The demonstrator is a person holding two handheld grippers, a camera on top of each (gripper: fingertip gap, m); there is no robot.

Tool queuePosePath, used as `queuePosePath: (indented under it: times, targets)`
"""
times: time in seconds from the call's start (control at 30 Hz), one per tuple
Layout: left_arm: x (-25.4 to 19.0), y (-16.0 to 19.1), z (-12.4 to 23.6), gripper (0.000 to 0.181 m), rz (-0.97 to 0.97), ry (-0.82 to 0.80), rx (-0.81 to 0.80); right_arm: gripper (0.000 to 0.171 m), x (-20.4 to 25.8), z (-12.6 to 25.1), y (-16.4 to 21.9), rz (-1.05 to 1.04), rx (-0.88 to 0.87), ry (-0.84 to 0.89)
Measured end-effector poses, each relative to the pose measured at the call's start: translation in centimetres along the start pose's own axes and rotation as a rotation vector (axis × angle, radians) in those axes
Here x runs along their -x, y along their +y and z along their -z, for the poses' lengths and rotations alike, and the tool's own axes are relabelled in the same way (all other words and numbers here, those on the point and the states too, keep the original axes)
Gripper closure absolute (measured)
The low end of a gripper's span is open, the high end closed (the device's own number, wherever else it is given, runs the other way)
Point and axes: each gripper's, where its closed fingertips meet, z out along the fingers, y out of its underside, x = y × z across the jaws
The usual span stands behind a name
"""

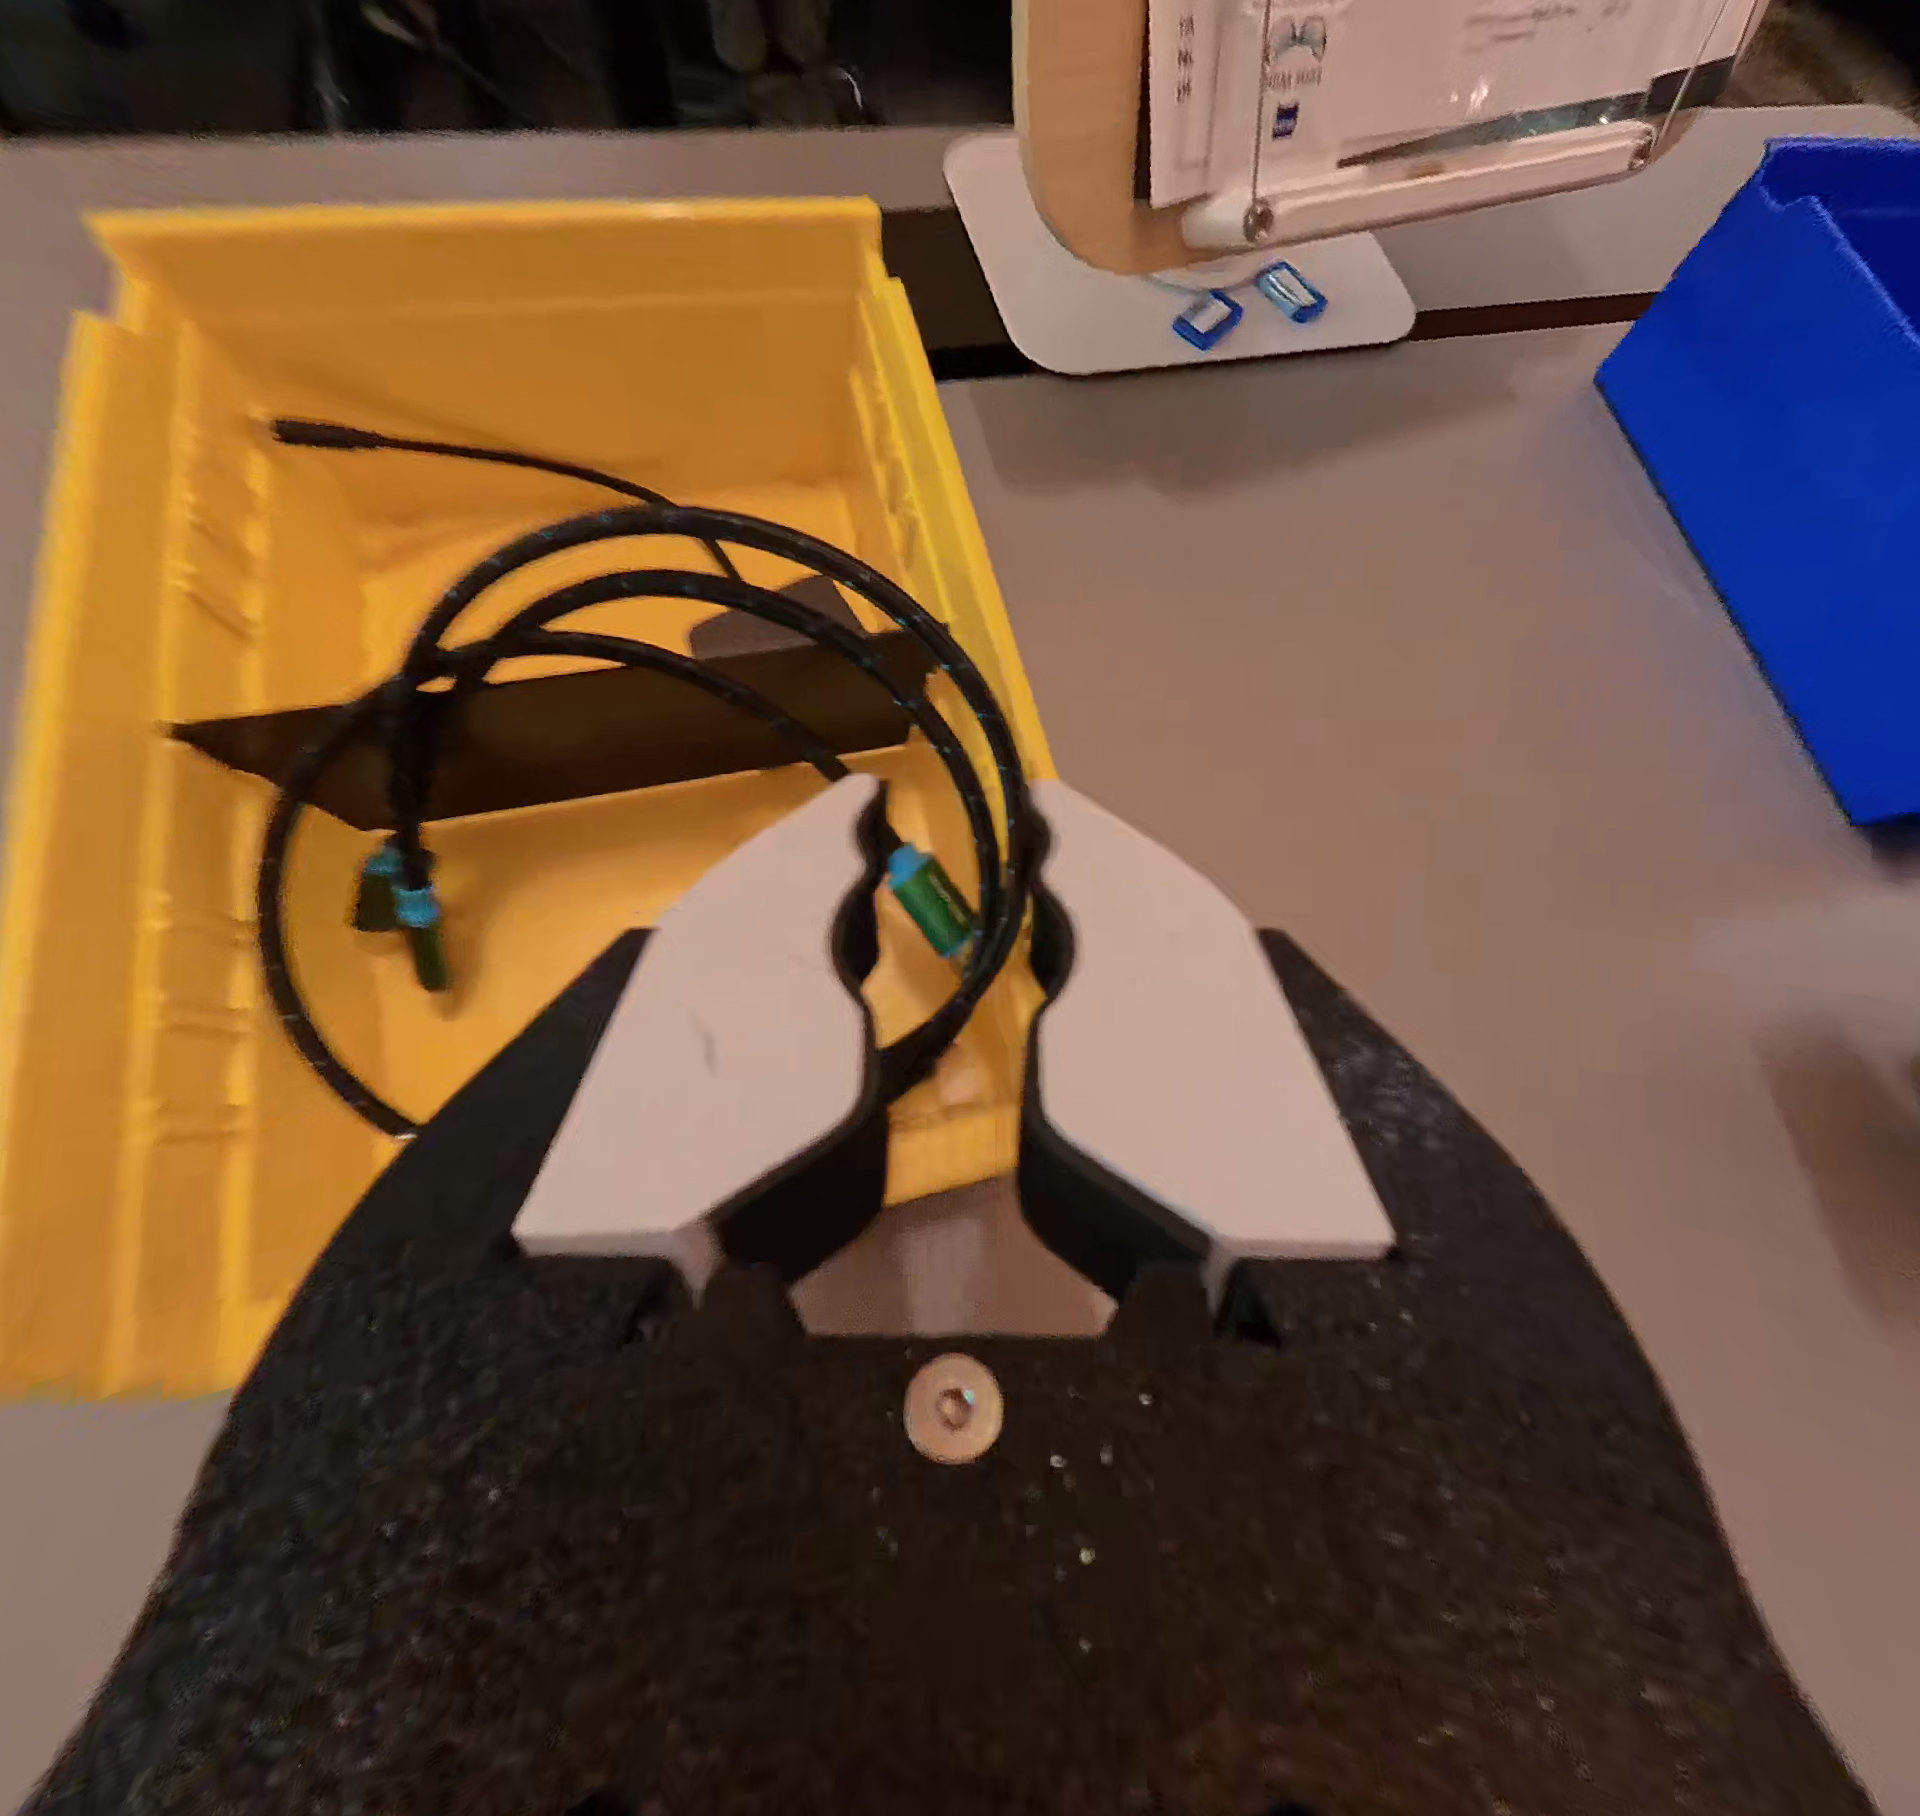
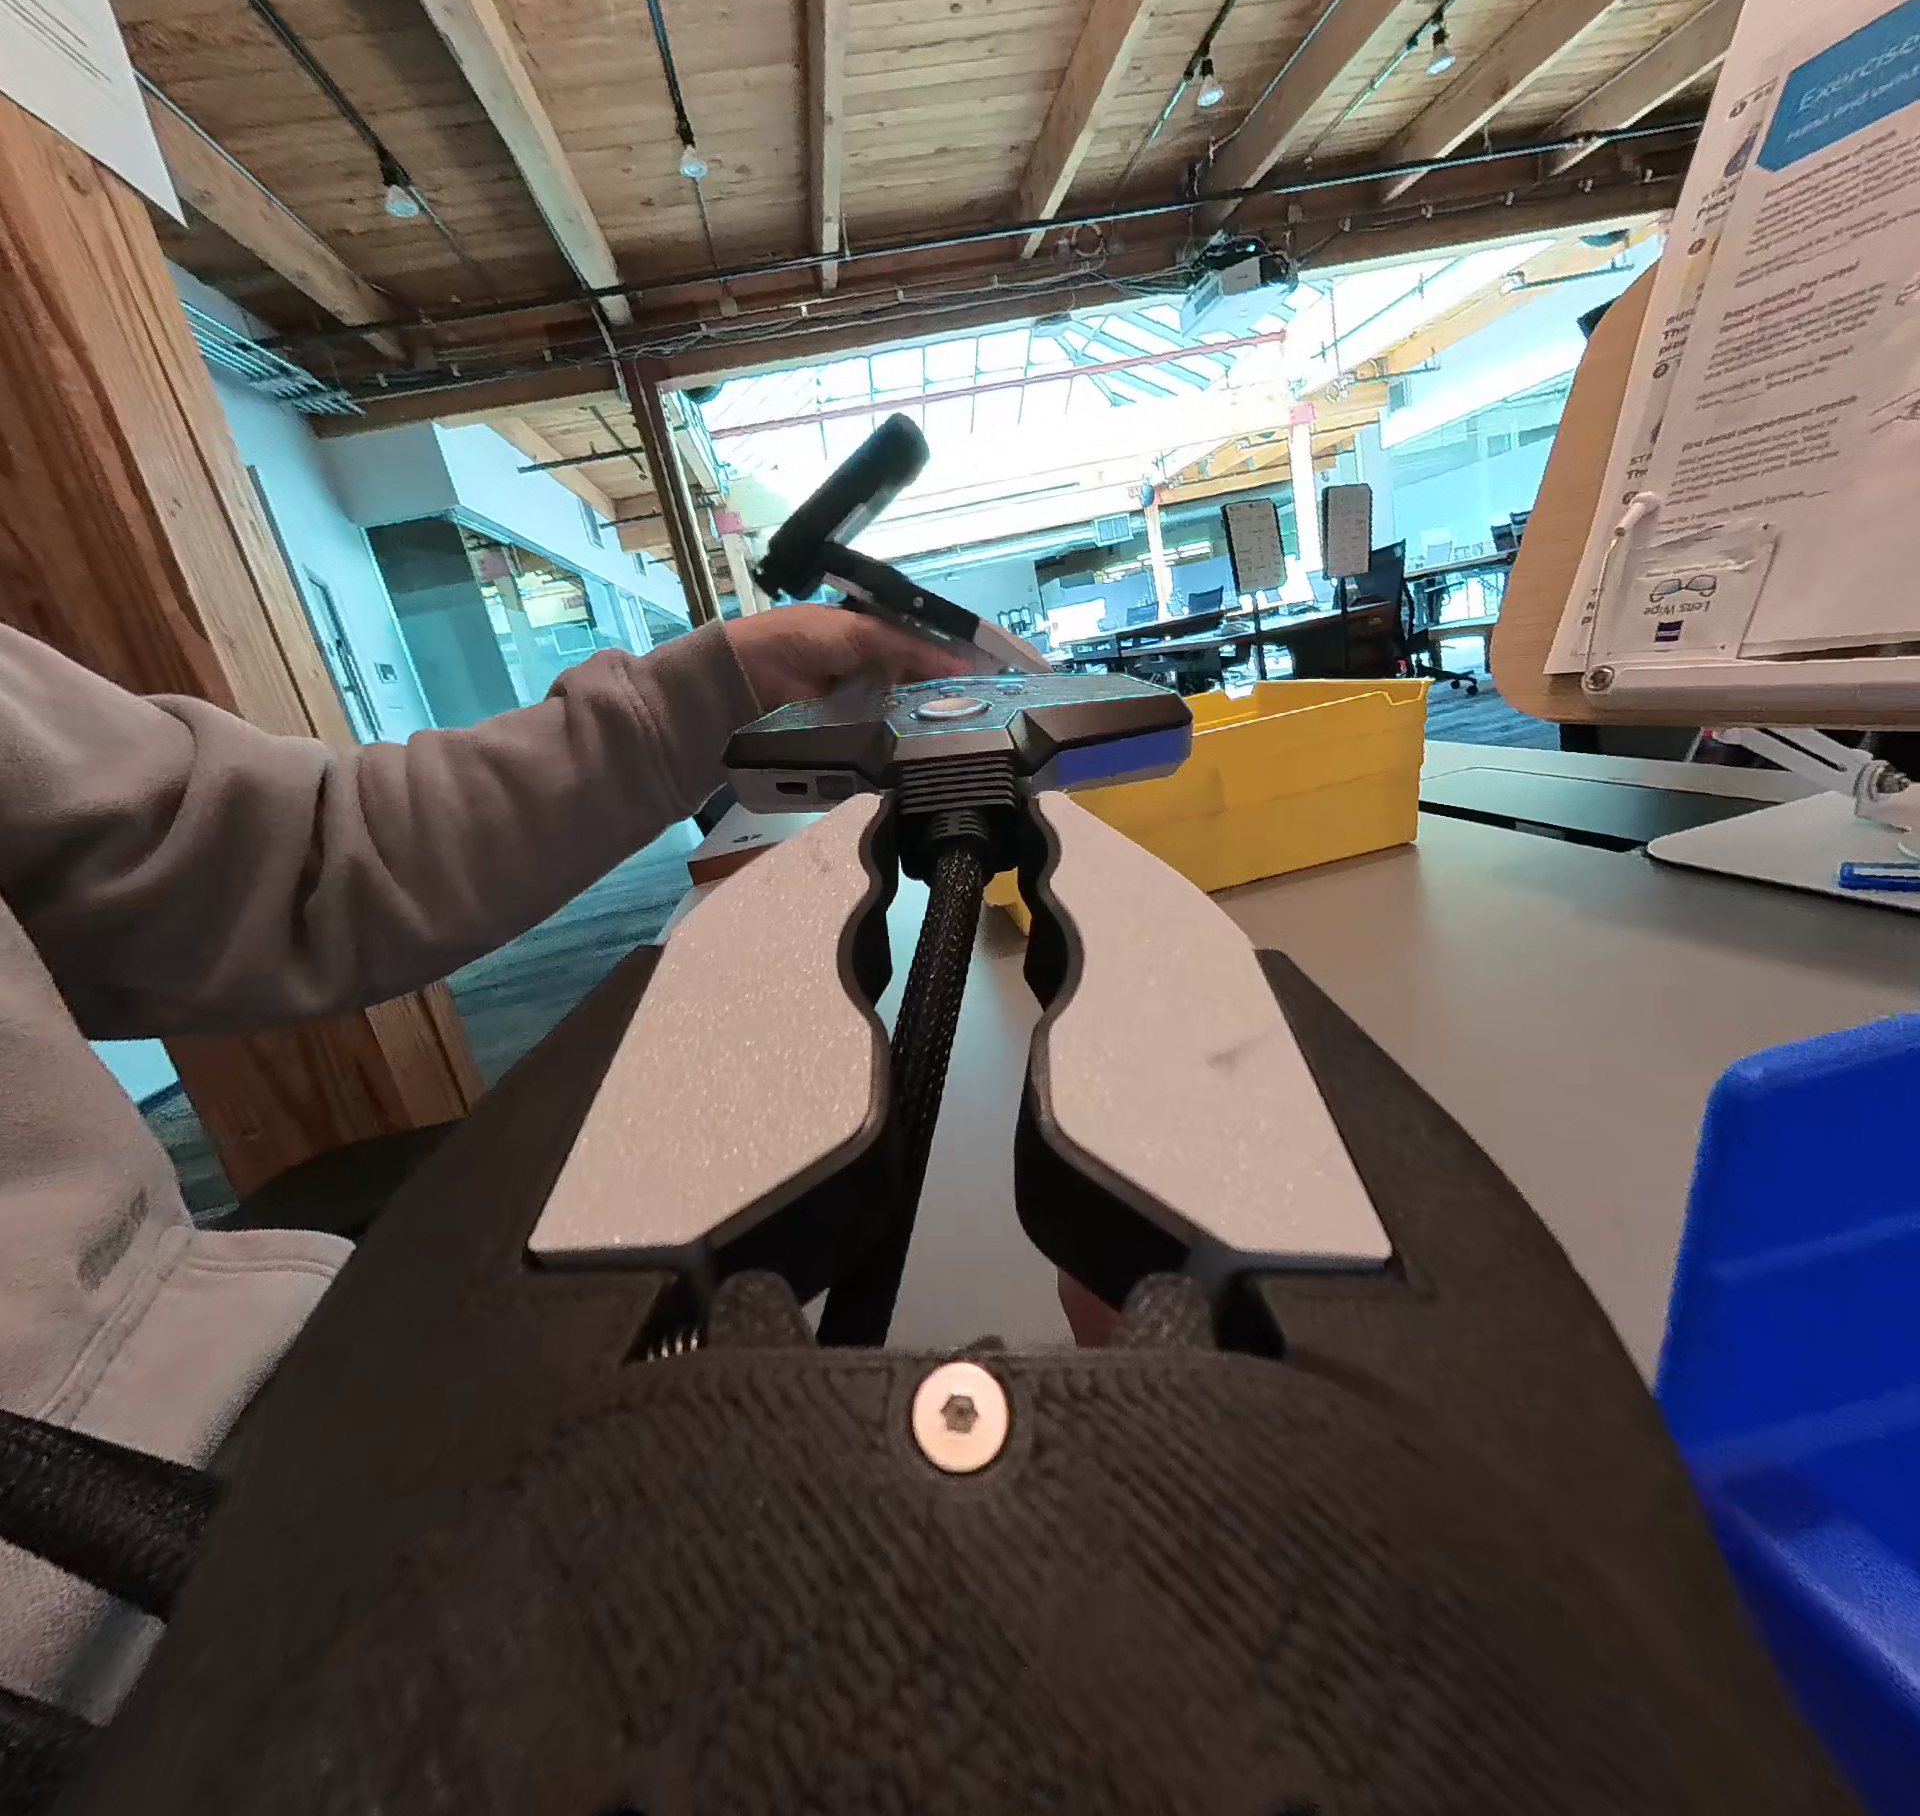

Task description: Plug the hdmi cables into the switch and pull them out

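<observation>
The yellow bin (image 1: 488, 312) holds coiled black braided HDMI cables (image 1: 966, 706) with green and teal plugs (image 1: 928, 899). My left gripper (image 1: 951, 810) is open, just above the bin's near right corner, with one plug and a cable loop showing in the gap between its fingers. My right gripper (image 2: 956, 831) is shut on the ribbed neck of the black HDMI switch (image 2: 956, 727), held above the table. The switch's thick braided cable (image 2: 930, 1039) runs back between the fingers. A port (image 2: 792, 786) shows on the switch's left end. The left gripper (image 2: 997, 646) hangs over the bin (image 2: 1299, 790) behind the switch.
A blue bin (image 1: 1787, 478) stands on the grey table at the right, close to my right gripper (image 2: 1797, 1351). A wooden stand with papers (image 1: 1081, 104) on a white base (image 1: 1351, 312) sits at the back. A black divider (image 1: 582, 738) crosses the yellow bin. A person's sleeve (image 2: 364, 810) is at left.
</observation>
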Motion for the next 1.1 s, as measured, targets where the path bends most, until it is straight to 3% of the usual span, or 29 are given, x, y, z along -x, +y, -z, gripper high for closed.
queuePosePath:
  times: [0.03, 0.23, 0.27, 0.37, 0.5, 0.7, 0.8, 0.9, 1.0, 1.1]
  targets:
    - [-0.4, 0.3, -0.7, 0.148, 0.019, 0.018, 0.021, 0.149, 0.1, -0.1, 0.1, 0.005, 0.007, -0.001]
    - [-0.2, 0.2, -5.2, 0.156, 0.103, -0.001, 0.043, 0.149, 0.4, -0.2, 0.4, 0.028, 0.022, -0.01]
    - [-0.3, 0.3, -5.6, 0.169, 0.1, 0.01, 0.052, 0.149, 0.4, -0.1, 0.4, 0.025, 0.016, -0.009]
    - [-0.2, 0.2, -5.2, 0.171, 0.095, 0.03, 0.059, 0.149, 0.3, 0.0, 0.3, 0.026, 0.012, -0.003]
    - [1.1, -0.7, -1.8, 0.171, 0.094, 0.047, 0.047, 0.149, 0.0, 0.3, 0.2, 0.038, 0.02, 0.011]
    - [1.2, -4.7, 7.3, 0.173, 0.034, 0.14, -0.077, 0.149, -0.2, 0.4, 0.1, 0.031, 0.022, 0.012]
    - [-1.7, -6.5, 11.1, 0.173, -0.141, 0.215, -0.169, 0.149, -0.2, 0.5, -0.2, 0.041, 0.007, 0.014]
    - [-7.6, -5.1, 12.9, 0.175, -0.474, 0.33, -0.172, 0.149, -0.2, 0.8, -1.1, 0.068, -0.034, 0.021]
    - [-13.3, -0.6, 11.9, 0.175, -0.842, 0.395, -0.122, 0.149, 0.1, 1.6, -2.7, 0.143, -0.106, 0.023]
    - [-18.3, 6.0, 9.6, 0.175, -1.124, 0.485, -0.059, 0.149, -0.3, 2.7, -3.7, 0.156, -0.166, 0.049]
